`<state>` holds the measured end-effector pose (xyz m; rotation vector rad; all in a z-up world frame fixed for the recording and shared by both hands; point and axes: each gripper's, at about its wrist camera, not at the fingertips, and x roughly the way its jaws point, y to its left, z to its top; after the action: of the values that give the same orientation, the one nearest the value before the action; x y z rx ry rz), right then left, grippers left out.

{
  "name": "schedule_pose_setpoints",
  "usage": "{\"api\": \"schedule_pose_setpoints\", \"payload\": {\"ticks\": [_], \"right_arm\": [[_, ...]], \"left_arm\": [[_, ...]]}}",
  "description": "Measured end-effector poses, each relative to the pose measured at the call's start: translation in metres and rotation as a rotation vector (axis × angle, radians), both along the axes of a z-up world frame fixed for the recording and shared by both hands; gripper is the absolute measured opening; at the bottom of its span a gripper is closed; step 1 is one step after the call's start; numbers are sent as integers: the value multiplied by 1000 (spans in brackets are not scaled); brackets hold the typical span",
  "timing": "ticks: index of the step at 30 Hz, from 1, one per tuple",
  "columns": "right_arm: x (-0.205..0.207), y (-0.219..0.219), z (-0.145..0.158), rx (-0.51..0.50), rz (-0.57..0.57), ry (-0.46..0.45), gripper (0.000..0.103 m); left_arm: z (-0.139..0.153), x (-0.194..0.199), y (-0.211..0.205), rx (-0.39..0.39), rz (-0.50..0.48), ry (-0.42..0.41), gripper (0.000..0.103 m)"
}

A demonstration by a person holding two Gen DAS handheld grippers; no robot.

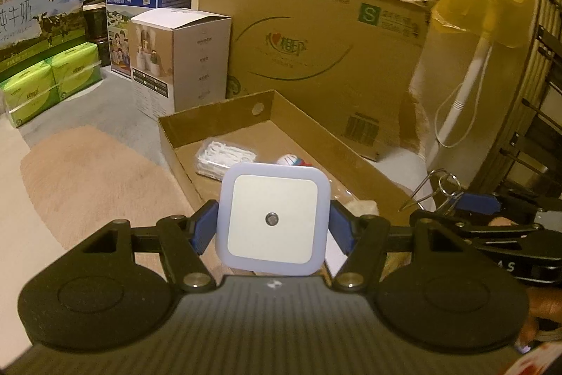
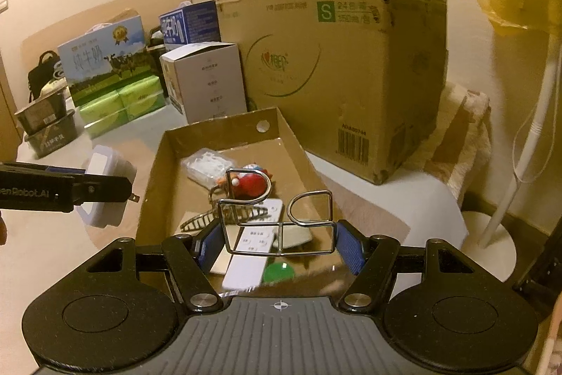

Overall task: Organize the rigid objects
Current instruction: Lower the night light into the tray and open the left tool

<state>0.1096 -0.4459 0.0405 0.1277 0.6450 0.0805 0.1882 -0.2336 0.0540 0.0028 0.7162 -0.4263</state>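
While the left gripper (image 1: pixel 273 227) is clamped on a square night light (image 1: pixel 273 222) and the right gripper (image 2: pixel 279 243) on a wire holder (image 2: pixel 277 222), both are carried over the cardboard tray (image 2: pixel 154 164)'s near edge; lowering and release are probably needed next.

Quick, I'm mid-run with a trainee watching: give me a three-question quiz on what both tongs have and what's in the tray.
1. True or false: the left tongs hold the square white night light.
2. What do the right tongs grip?
A. hair claw clip
B. bent wire rack
C. remote control
3. Fill in: in the shallow cardboard tray, the white remote lies beside a red ____.

Key
1. True.
2. B, the wire rack; the claw clip lies in the tray.
3. Toy.
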Motion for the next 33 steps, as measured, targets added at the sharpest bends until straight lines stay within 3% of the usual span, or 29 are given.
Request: {"api": "schedule_pose_setpoints", "payload": {"ticks": [17,25,28,33], "right_arm": [[102,-4,-17,-25,80,1,68],[124,-6,-26,-18,79,10,68],[127,-6,-27,-16,76,14,68],[128,-5,-28,-12,78,21,68]], "left_arm": [[-30,85,-13,33,55,3,64],[-42,102,-16,51,59,5,64],[-42,103,-12,46,78,-11,74],[-35,100,2,33,109,-28,74]]}}
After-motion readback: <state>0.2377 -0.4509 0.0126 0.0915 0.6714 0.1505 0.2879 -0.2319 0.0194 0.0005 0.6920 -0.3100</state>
